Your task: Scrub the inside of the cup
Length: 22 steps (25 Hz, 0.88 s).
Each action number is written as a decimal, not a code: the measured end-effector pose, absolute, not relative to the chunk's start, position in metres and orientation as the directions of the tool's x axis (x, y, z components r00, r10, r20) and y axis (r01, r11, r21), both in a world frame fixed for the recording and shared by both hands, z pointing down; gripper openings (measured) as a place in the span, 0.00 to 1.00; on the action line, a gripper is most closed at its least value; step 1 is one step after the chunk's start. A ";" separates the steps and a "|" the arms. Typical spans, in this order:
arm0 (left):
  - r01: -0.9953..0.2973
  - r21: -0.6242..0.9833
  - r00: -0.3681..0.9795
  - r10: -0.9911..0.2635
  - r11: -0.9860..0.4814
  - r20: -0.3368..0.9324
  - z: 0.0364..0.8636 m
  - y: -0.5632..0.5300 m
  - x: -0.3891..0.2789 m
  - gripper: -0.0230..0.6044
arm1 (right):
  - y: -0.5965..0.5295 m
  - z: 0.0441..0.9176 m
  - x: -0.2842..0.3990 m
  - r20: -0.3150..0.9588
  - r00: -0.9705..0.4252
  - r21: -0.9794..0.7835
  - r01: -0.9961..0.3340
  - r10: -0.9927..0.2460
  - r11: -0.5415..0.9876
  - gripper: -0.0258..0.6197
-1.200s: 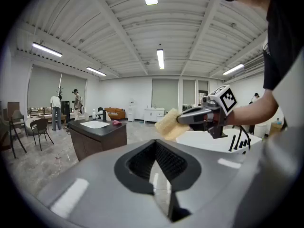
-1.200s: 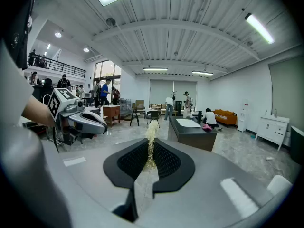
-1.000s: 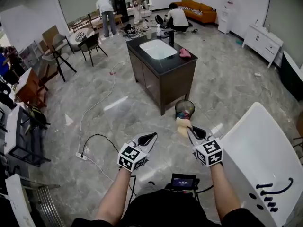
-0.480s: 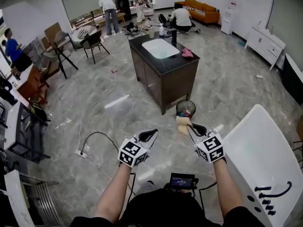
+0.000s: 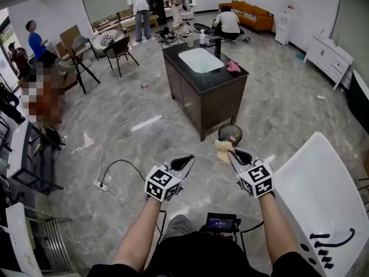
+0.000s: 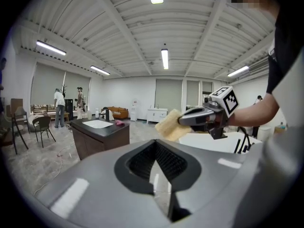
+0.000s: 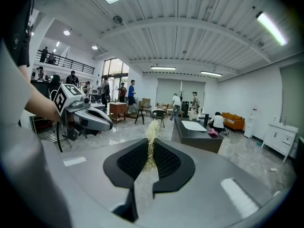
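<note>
A: Big open rm, grey marble floor (image 5: 277, 114), dark table (image 5: 210, 97) w/ a white sink (image 5: 200, 59) in the middle. Orange sofa (image 5: 249, 11) at the far wall, ppl standing and crouching back there.
B: And the person w/ the grippers?
A: Standing well short of the dark table, both arms out in front. A white table (image 5: 323, 189) is just to their R.
B: L gripper (image 5: 185, 161)?
A: Fingers pressed together, nothing btw them.
B: R gripper (image 5: 233, 153)?
A: Fingers pinching a yellow sponge (image 5: 223, 149). It sticks out past the tips, and that gripper's own view catches it edge-on.
B: The cup?
A: Can't tell. There are a few bottles or the like (image 5: 202, 38) at the dark table's far end, too small to make out. Pink cloth (image 5: 233, 66) lies beside the sink, near the R edge.
B: Anything on the floor?
A: Round dark bin (image 5: 229, 133) at the dark table's near corner, showing just past the sponge from the head view. White power strip (image 5: 99, 184) w/ cables, off to the L of the L gripper.
</note>
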<state>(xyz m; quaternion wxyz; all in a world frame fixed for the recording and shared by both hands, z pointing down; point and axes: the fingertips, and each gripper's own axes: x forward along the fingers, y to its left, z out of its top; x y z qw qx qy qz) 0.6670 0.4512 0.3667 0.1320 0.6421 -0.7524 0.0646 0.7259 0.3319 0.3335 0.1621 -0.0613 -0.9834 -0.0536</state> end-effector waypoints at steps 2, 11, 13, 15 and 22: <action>-0.983 0.071 -0.142 -0.949 0.168 0.283 0.366 0.449 0.663 0.04 | 0.332 0.336 0.720 0.327 -0.939 0.084 0.140 0.105 0.987 0.10; -0.986 0.078 -0.117 -0.946 0.147 0.302 0.379 0.430 0.624 0.04 | 0.323 0.345 0.675 0.339 -0.934 0.061 0.142 0.114 0.988 0.10; -0.987 0.084 -0.106 -0.946 0.138 0.306 0.385 0.421 0.607 0.04 | 0.315 0.350 0.658 0.345 -0.933 0.056 0.134 0.107 0.989 0.10; -0.987 0.095 -0.098 -0.947 0.133 0.305 0.389 0.414 0.588 0.04 | 0.308 0.354 0.640 0.354 -0.930 0.052 0.127 0.101 0.991 0.10; -0.990 0.101 -0.065 -0.950 0.100 0.305 0.387 0.391 0.509 0.04 | 0.286 0.351 0.565 0.374 -0.925 0.047 0.096 0.071 0.994 0.10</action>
